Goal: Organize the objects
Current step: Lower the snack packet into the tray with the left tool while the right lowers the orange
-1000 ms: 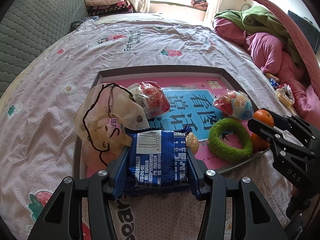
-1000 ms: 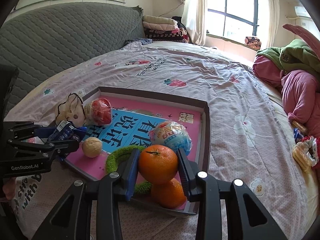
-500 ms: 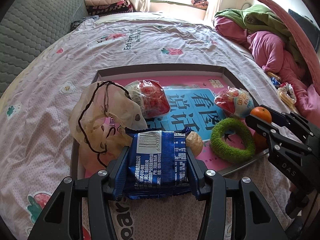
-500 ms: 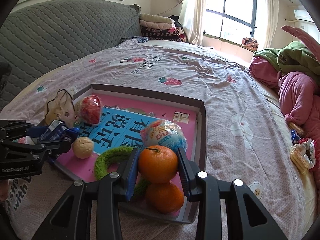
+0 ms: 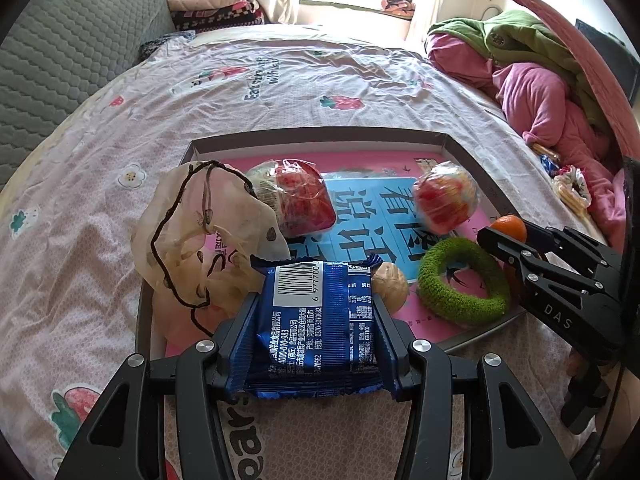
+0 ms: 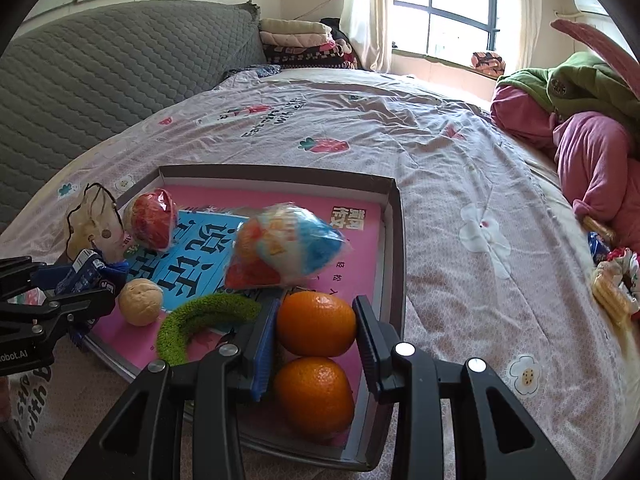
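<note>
My left gripper (image 5: 316, 312) is shut on a blue snack packet (image 5: 316, 320) at the near edge of a shallow tray (image 5: 320, 136) with a pink and blue bottom. My right gripper (image 6: 316, 328) is shut on an orange (image 6: 316, 324), held over a second orange (image 6: 314, 394) in the tray's near right corner. The tray also holds a green fuzzy ring (image 5: 464, 280), a beige ball (image 5: 390, 282), a red wrapped snack (image 5: 296, 200), a colourful wrapped snack (image 6: 284, 248) and a cream drawstring pouch (image 5: 200, 236). The left gripper shows in the right wrist view (image 6: 80, 300).
The tray lies on a bed with a pink floral sheet (image 5: 280, 76). Pink and green bedding (image 5: 540, 80) is piled at the right. Small snack packets (image 6: 612, 284) lie on the sheet right of the tray. A grey quilted headboard (image 6: 100, 68) is at the left.
The right gripper has moved forward over the tray with its orange. The colourful wrapped snack has shifted and looks blurred. The left gripper holds its packet in much the same place.
</note>
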